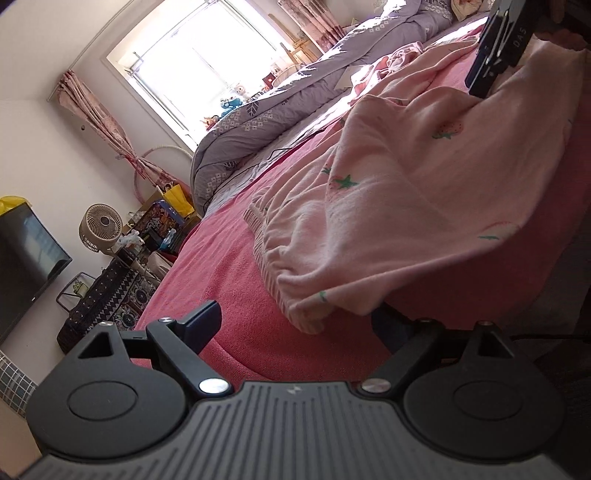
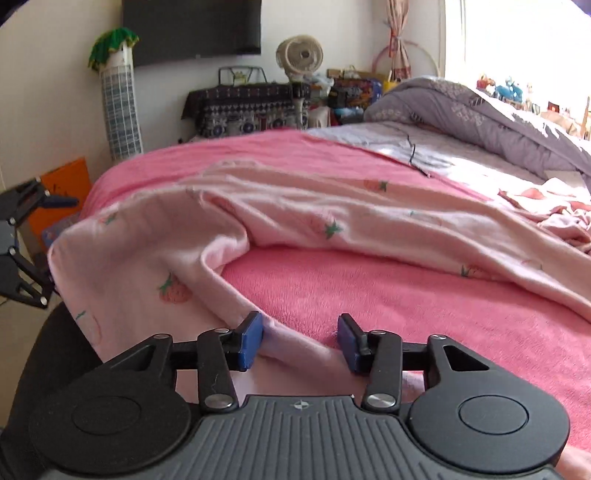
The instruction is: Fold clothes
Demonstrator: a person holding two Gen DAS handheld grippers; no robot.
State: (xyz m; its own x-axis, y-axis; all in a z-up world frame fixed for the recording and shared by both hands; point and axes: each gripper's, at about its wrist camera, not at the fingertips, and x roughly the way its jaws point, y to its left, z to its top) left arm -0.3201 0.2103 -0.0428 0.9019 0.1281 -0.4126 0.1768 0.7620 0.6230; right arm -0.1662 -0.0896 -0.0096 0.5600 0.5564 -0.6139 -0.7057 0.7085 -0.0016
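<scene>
A pale pink garment (image 1: 406,206) with a strawberry print lies spread and rumpled on the pink bedspread (image 1: 229,280). My left gripper (image 1: 295,325) stands wide open at its ribbed hem. The hem corner hangs between the jaws and covers the right finger, and no pad presses on it. In the right wrist view a fold of the garment (image 2: 295,206) runs between the blue pads of my right gripper (image 2: 301,339). It touches the left pad, and a gap shows at the right pad. The left gripper (image 2: 51,247) shows at the garment's far left edge.
A grey quilt (image 2: 480,110) is heaped along the window side of the bed, with a second pink cloth (image 2: 554,214) beside it. Beyond the bed's foot stand a fan (image 2: 299,55), a patterned cabinet (image 2: 243,110) and a wall television (image 2: 192,29).
</scene>
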